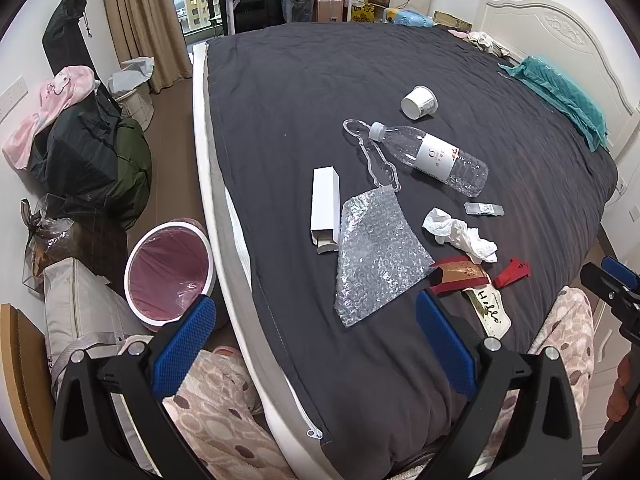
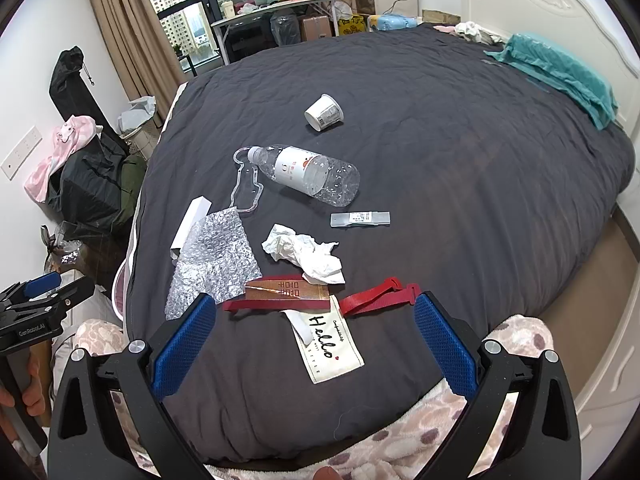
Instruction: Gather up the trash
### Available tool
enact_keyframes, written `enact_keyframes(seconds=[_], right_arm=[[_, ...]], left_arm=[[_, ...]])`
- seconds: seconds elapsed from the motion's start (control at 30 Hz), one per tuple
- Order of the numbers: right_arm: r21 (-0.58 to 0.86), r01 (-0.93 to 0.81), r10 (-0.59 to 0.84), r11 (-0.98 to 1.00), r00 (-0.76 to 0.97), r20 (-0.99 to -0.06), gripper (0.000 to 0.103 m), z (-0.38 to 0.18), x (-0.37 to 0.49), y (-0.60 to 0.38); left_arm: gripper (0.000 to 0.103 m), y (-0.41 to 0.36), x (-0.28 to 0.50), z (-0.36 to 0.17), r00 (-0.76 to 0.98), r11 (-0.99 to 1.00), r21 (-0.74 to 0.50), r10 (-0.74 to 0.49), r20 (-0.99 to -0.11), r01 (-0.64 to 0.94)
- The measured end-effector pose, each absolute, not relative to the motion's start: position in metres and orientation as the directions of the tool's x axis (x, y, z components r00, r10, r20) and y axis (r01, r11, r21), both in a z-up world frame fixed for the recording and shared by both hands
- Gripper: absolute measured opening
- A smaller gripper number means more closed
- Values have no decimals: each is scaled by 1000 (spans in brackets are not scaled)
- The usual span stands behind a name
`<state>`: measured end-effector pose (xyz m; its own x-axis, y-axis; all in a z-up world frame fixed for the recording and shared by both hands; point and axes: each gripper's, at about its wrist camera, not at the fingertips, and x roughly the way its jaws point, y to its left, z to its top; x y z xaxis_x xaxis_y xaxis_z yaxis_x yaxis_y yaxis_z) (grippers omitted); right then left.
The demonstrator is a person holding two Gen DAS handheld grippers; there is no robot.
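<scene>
Crumpled tissue (image 2: 304,254) sits centre frame on the dark bedspread (image 2: 440,160), feather-light and soft, so pinch its bunched middle. Beside it, the bottle (image 2: 308,174) looks slick and rollable. Right gripper (image 2: 310,322) and left gripper (image 1: 316,322) both gape wide, empty; bin (image 1: 168,272) waits lower left.

Left gripper (image 1: 316,344), right gripper (image 2: 310,344): black frames, blue knurled finger pads (image 2: 182,344), silver screws. "GenRoboAI" marking. Pink spotted fleece sleeves (image 1: 568,332).
</scene>
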<state>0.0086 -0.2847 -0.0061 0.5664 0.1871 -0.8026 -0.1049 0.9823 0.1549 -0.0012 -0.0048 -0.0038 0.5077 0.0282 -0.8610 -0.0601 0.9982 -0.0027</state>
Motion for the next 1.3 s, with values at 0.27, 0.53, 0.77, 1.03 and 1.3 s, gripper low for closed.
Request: enact_keyframes(seconds=[0.27, 0.53, 0.77, 1.03, 1.3], right_arm=[[156, -108, 190, 982, 566, -802, 96, -6, 8, -284], [159, -110, 193, 981, 568, -800, 96, -5, 7, -284], [159, -110, 194, 981, 567, -801, 96, -5, 7, -285], [160, -115, 196, 981, 566, -801, 96, -5, 6, -284], [164, -117, 202, 979, 563, -802, 96, -5, 6, -284]], left_arm=[[98, -6, -3, -5, 507, 998, 3, 34, -861, -63], [98, -6, -4, -7, 503, 998, 3, 33, -864, -61], [98, -5, -3, -8, 497, 998, 4, 33, -867, -58], [98, -5, -2, -9, 492, 999, 3, 30, -870, -54], [98, -8, 1, -15, 465, 999, 16, 36, -885, -47]])
